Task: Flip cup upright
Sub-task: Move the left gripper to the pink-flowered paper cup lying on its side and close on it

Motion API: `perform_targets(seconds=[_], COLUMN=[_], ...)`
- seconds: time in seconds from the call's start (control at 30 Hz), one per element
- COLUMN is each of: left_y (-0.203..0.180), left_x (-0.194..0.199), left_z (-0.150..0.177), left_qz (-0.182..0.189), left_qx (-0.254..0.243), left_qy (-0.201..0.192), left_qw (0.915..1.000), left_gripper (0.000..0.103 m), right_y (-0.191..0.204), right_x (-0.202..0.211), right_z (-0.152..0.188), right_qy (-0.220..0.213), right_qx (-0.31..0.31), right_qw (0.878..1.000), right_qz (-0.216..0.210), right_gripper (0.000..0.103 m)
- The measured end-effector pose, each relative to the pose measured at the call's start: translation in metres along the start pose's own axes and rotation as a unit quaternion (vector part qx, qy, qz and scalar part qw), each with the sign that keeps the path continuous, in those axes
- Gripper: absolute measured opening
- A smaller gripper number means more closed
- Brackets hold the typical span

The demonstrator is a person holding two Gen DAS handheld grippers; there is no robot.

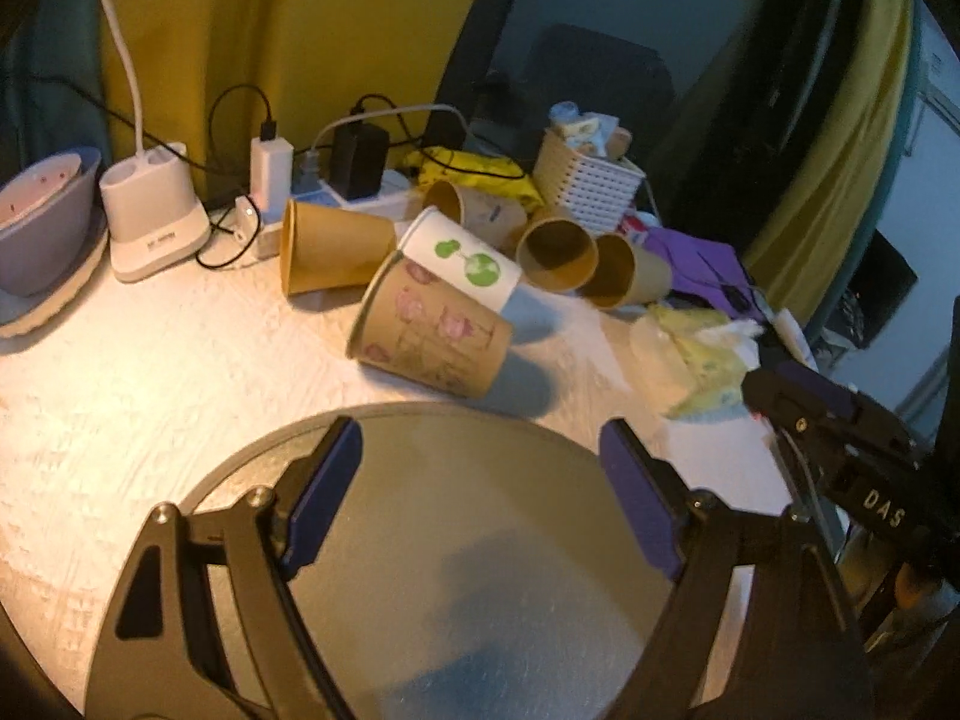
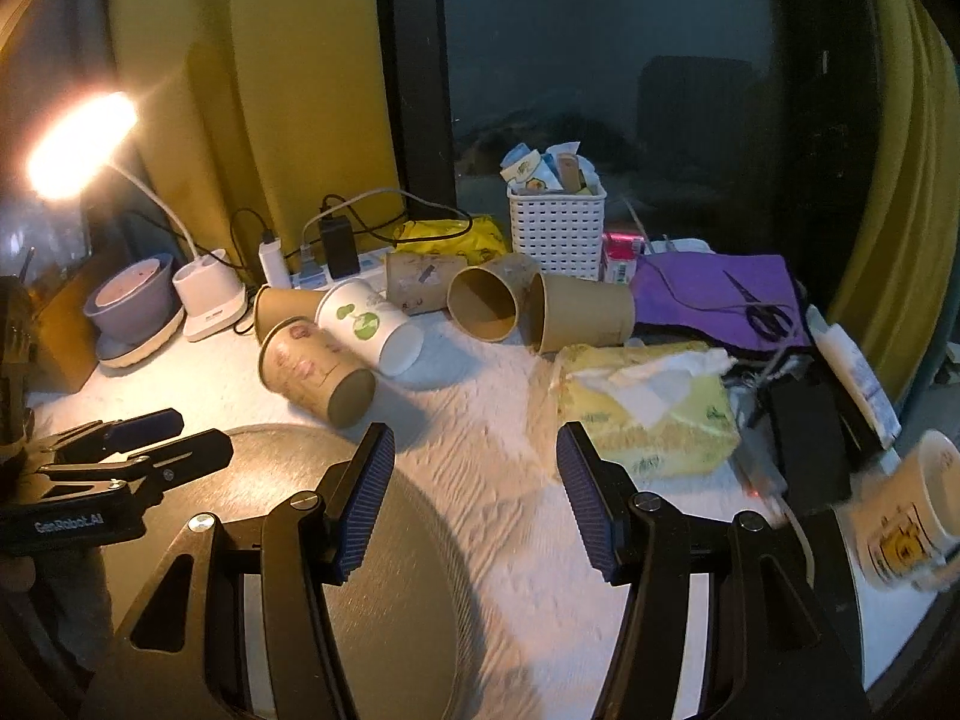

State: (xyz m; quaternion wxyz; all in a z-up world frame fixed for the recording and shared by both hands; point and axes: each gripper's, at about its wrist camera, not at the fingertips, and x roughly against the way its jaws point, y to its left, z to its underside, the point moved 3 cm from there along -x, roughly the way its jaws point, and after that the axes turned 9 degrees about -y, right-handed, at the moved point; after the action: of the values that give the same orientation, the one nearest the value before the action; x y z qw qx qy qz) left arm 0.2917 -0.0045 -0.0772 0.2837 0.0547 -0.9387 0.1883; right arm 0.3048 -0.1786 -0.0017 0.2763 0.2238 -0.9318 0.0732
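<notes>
Several paper cups lie on their sides on the white table. The nearest is a brown cup with pink flowers [image 1: 429, 333], also in the right wrist view [image 2: 315, 369]. A white cup with a green globe print [image 1: 462, 258] [image 2: 369, 324] leans on it. Plain brown cups [image 1: 333, 246] [image 1: 558, 255] [image 2: 579, 312] lie behind. My left gripper [image 1: 480, 474] is open and empty above a round grey tray [image 1: 480, 540], short of the flowered cup. My right gripper [image 2: 474, 492] is open and empty over the table, right of the tray [image 2: 288, 468].
A lamp base [image 1: 153, 216], purple bowl [image 1: 42, 222], power strip with chargers [image 1: 354, 174], white basket [image 2: 555, 228], yellow tissue pack [image 2: 648, 414], purple cloth with scissors [image 2: 720, 294] and a mug [image 2: 906, 510] surround the cups.
</notes>
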Motion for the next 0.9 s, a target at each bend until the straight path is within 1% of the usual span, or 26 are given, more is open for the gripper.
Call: perform_targets(seconds=[0.2,0.27,0.4,0.57,0.73,0.9], left_y=[0.002,0.005,0.009,0.021,0.028,0.035], left_x=[-0.031,-0.044,-0.062,-0.087,-0.103,-0.115], left_z=[-0.006,-0.007,-0.010,-0.012,-0.015,-0.016], left_qz=[-0.015,-0.016,-0.026,-0.040,-0.054,-0.044], left_qx=[0.027,0.049,0.081,0.132,0.168,0.209], left_qy=[0.011,0.022,0.030,0.051,0.053,0.057], left_qw=[0.9995,0.9984,0.9959,0.9892,0.9829,0.9754], left_gripper=[0.083,0.083,0.083,0.083,0.083,0.083], right_y=[-0.007,-0.008,-0.011,-0.016,-0.020,-0.021], right_x=[-0.030,-0.038,-0.052,-0.066,-0.077,-0.083], right_z=[-0.009,-0.010,-0.012,-0.015,-0.015,-0.013], right_qy=[0.010,0.012,0.018,0.023,0.027,0.032], right_qx=[0.006,0.006,0.006,0.006,0.001,-0.002], right_qw=[1.000,1.000,1.000,0.999,0.999,0.998], right_qz=[-0.013,-0.017,-0.024,-0.031,-0.039,-0.046], right_gripper=[0.059,0.059,0.059,0.059,0.059,0.059])
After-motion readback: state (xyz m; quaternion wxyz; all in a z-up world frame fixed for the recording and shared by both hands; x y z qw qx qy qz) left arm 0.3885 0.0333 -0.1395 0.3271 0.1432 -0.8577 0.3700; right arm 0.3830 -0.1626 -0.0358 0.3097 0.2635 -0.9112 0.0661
